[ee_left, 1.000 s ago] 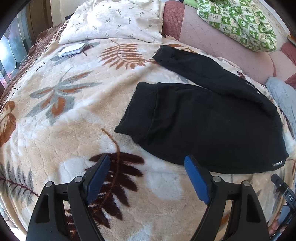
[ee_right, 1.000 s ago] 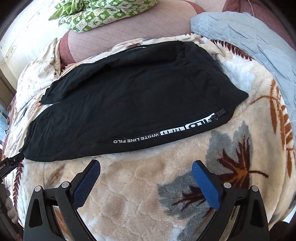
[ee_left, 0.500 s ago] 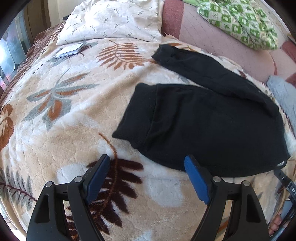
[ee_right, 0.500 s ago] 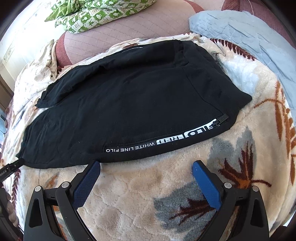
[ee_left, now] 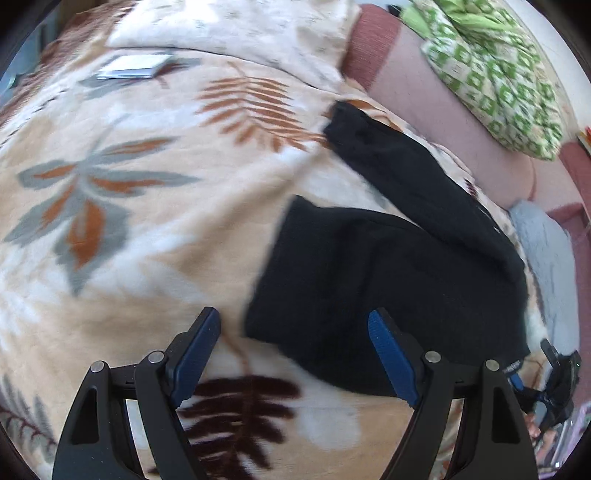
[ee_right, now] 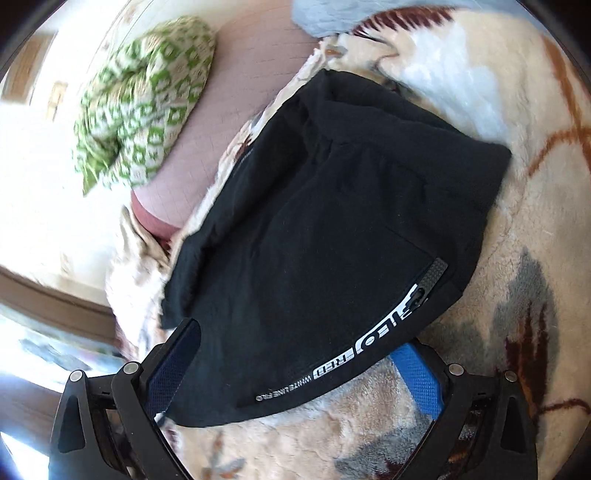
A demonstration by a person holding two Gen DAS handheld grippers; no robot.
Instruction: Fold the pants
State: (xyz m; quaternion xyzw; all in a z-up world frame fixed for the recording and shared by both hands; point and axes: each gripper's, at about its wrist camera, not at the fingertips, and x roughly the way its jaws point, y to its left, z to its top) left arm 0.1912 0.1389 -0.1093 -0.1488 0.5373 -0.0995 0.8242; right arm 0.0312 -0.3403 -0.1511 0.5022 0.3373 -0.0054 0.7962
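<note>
Black pants (ee_left: 388, 273) lie flat on a leaf-patterned blanket (ee_left: 140, 206), their two legs spread apart toward the left in the left wrist view. My left gripper (ee_left: 295, 350) is open, its blue pads straddling the near leg's cuff corner just above the blanket. In the right wrist view the pants (ee_right: 325, 240) show a white lettered stripe (ee_right: 362, 343) along the near side seam. My right gripper (ee_right: 299, 365) is open, with the seam edge lying between its pads. The right gripper also shows at the left wrist view's right edge (ee_left: 554, 376).
A green checked quilt (ee_left: 491, 70) lies on a pink headboard cushion (ee_left: 436, 103) behind the pants. A white patterned pillow (ee_left: 236, 26) and a small flat booklet (ee_left: 133, 66) sit at the far left. A grey-blue cloth (ee_left: 543, 251) lies at the right.
Both grippers have moved in toward the pants. The left now straddles the near cuff corner; the right has tilted and reached the lettered side seam. Both stay open.
</note>
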